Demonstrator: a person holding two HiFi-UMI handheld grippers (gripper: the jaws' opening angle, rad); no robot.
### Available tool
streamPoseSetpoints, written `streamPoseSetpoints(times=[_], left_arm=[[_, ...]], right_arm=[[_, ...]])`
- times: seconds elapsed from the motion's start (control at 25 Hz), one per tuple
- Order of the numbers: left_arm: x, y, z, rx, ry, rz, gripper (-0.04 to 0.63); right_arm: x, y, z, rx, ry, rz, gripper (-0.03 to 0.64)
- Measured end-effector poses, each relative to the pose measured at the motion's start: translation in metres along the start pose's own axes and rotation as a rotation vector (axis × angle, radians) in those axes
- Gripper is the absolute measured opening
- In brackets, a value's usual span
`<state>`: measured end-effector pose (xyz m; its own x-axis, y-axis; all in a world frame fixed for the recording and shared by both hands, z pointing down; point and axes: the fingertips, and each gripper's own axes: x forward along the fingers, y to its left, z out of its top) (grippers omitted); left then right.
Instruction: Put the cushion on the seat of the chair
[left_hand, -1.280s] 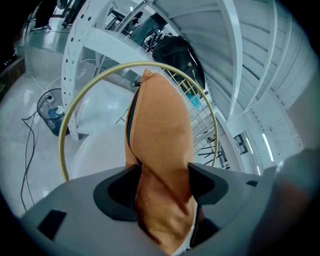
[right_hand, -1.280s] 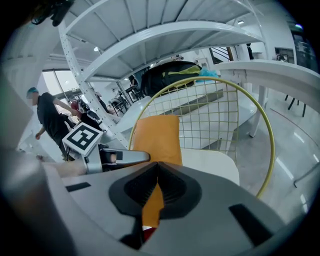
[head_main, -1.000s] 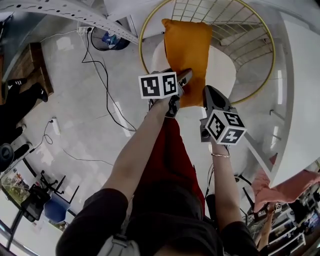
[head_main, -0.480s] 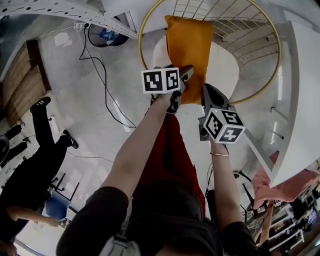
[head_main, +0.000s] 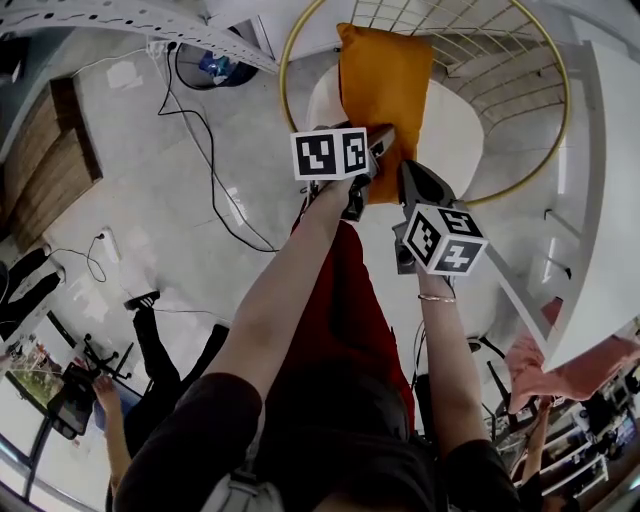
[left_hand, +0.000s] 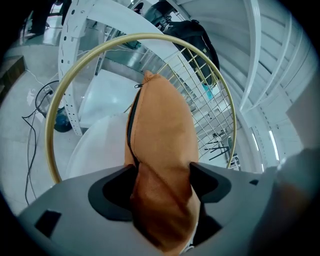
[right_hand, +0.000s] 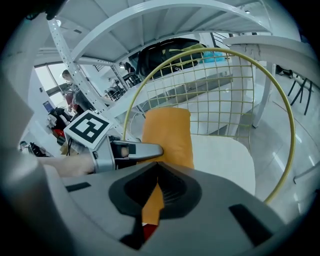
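Note:
An orange cushion (head_main: 382, 80) hangs on edge over the white seat (head_main: 448, 130) of a chair with a gold ring back (head_main: 288, 70). My left gripper (head_main: 378, 150) grips the cushion's near end. In the left gripper view the fabric (left_hand: 162, 130) bunches between the jaws of the left gripper (left_hand: 161, 172) and touches both, and the jaws are opening. My right gripper (head_main: 408, 176) sits just right of it. In the right gripper view the right gripper (right_hand: 157, 170) is shut on a thin edge of the cushion (right_hand: 167, 132), above the seat (right_hand: 225, 160).
A white table (head_main: 610, 200) runs along the right, close to the chair. A white perforated beam (head_main: 130, 25) crosses the top left. Black cables (head_main: 205, 150) trail over the floor. A bystander's legs (head_main: 150, 335) stand at lower left. A pink cloth (head_main: 570, 375) lies at lower right.
Both grippers and the cushion have sunk a little toward the seat. The bystander at the left has walked down toward the lower left corner.

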<state>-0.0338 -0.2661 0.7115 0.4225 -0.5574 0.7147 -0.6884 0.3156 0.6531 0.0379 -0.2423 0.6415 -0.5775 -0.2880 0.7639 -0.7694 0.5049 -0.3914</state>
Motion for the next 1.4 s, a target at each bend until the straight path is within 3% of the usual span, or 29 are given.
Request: streamPoseSetpoints(times=[0.36,0.84,1.16,1.4], left_arm=[[-0.002,-0.004,0.005,0.107,-0.006,0.065,0.383],[-0.016,-0.008,0.014,0.289,-0.078,0.227,0.383],[-0.034,-0.014,0.019,0.343,-0.110,0.220,0.379],[-0.053,-0.025,0.024,0.422,-0.143,0.222,0.224]], right_arm=[[0.006,-0.001,0.000,-0.017,0.025,-0.023,0.018],[-0.003,0.005,0.007,-0.026,0.001,-0.025,0.018],[-0.014,0.009,0.011,-0.022,-0.029,-0.023,0.018],[-0.023,0.010,0.012,-0.017,-0.054,-0.026,0.018]])
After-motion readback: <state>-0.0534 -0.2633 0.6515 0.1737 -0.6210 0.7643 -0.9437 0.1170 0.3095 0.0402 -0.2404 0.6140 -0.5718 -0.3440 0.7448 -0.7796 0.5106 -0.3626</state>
